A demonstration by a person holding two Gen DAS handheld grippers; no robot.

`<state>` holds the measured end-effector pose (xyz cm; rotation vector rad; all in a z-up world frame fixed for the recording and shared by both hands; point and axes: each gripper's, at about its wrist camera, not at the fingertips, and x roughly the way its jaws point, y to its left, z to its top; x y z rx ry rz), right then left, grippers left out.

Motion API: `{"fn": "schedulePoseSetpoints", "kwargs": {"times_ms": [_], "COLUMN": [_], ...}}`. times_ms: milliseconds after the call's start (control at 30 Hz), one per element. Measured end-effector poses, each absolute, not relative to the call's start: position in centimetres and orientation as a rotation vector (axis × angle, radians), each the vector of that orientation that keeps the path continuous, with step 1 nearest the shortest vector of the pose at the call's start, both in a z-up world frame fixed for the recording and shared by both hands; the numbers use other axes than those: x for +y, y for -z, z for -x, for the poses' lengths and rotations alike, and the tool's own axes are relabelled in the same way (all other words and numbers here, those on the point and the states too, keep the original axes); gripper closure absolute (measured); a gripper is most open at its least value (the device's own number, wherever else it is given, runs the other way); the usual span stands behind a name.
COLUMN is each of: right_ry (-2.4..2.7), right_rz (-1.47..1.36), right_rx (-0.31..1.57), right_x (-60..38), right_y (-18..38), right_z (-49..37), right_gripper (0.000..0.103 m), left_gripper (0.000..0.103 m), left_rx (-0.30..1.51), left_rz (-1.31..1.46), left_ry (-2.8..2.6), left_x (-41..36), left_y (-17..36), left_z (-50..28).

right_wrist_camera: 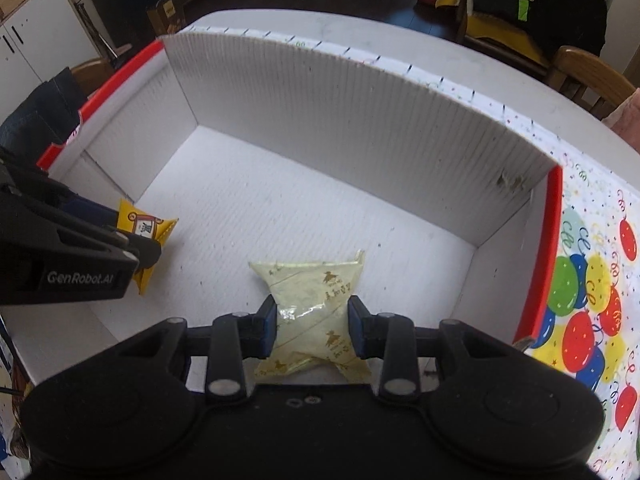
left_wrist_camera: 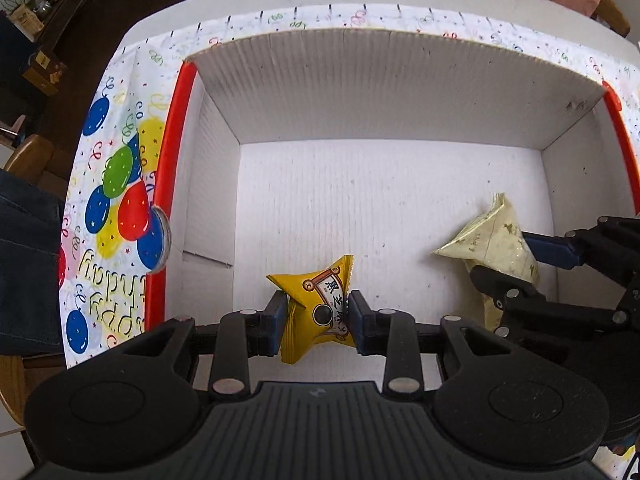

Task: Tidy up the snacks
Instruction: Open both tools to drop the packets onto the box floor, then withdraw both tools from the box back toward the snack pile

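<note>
A white corrugated box (left_wrist_camera: pixel 400 92) with red-edged side walls stands on the table. Inside it, my left gripper (left_wrist_camera: pixel 317 317) is shut on a yellow snack packet (left_wrist_camera: pixel 316 312) with a black-and-white label, low over the box floor. To the right, my right gripper (right_wrist_camera: pixel 312 326) is shut on a pale cream packet (right_wrist_camera: pixel 316 304) with small gold prints; its lower end rests on or just above the floor. In the left wrist view the right gripper (left_wrist_camera: pixel 532 264) and cream packet (left_wrist_camera: pixel 496 240) sit at the right wall. The right wrist view shows the left gripper (right_wrist_camera: pixel 140 240) holding the yellow packet (right_wrist_camera: pixel 148 228).
A birthday tablecloth (left_wrist_camera: pixel 116 208) with coloured balloons covers the table under the box. Wooden chairs (right_wrist_camera: pixel 592 76) stand around the table. Dark denim fabric (left_wrist_camera: pixel 28 264) is at the left edge. The box floor (left_wrist_camera: pixel 380 200) beyond both packets is bare.
</note>
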<state>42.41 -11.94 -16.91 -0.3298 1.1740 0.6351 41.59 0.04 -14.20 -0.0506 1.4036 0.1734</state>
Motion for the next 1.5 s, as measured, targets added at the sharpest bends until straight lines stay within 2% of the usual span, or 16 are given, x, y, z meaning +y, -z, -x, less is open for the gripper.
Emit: {"fn": "schedulePoseSetpoints", "kwargs": {"times_ms": [133, 167, 200, 233, 633, 700, 1033, 1233, 1300, 1500], "right_ry": [-0.642, -0.646, -0.648, -0.649, -0.694, -0.700, -0.735, -0.726, -0.720, -0.702], "right_rz": [0.335, 0.332, 0.329, 0.327, 0.260, 0.249, 0.194, 0.144, 0.122, 0.071], "right_rx": [1.172, 1.173, 1.174, 1.175, 1.098, 1.067, 0.978, 0.939, 0.921, 0.873], "right_x": [-12.0, -12.0, -12.1, -12.1, -13.9, -14.3, -15.4, -16.2, -16.5, -17.1], "right_y": [16.9, 16.9, 16.9, 16.9, 13.5, 12.4, 8.6, 6.9, 6.3, 4.5], "right_z": [-42.4, -42.4, -42.4, -42.3, -40.9, -40.5, -37.9, -36.1, -35.3, -32.3], "right_gripper": [0.067, 0.066, 0.065, 0.065, 0.050, 0.042, 0.038, 0.035, 0.030, 0.026], "left_gripper": [0.067, 0.065, 0.059, 0.059, 0.056, 0.056, 0.055, 0.052, 0.050, 0.046], "left_rx": [1.409, 1.412, 1.414, 1.414, 1.310, 1.285, 1.151, 1.086, 1.061, 0.990], "left_rz": [0.057, 0.068, 0.079, 0.091, 0.156, 0.168, 0.178, 0.184, 0.177, 0.151], "left_ry": [-0.184, -0.185, -0.191, -0.194, -0.197, -0.196, -0.187, -0.160, -0.146, -0.105], "left_x": [0.3, 0.4, 0.6, 0.6, 1.1, 1.2, 0.8, 1.1, 1.1, 1.5], "left_y": [14.4, 14.4, 14.5, 14.4, 11.5, 10.8, 6.8, 5.0, 4.4, 2.7], "left_z": [-41.5, -41.4, -41.4, -41.3, -38.9, -38.2, -34.5, -32.0, -31.2, -28.3]}}
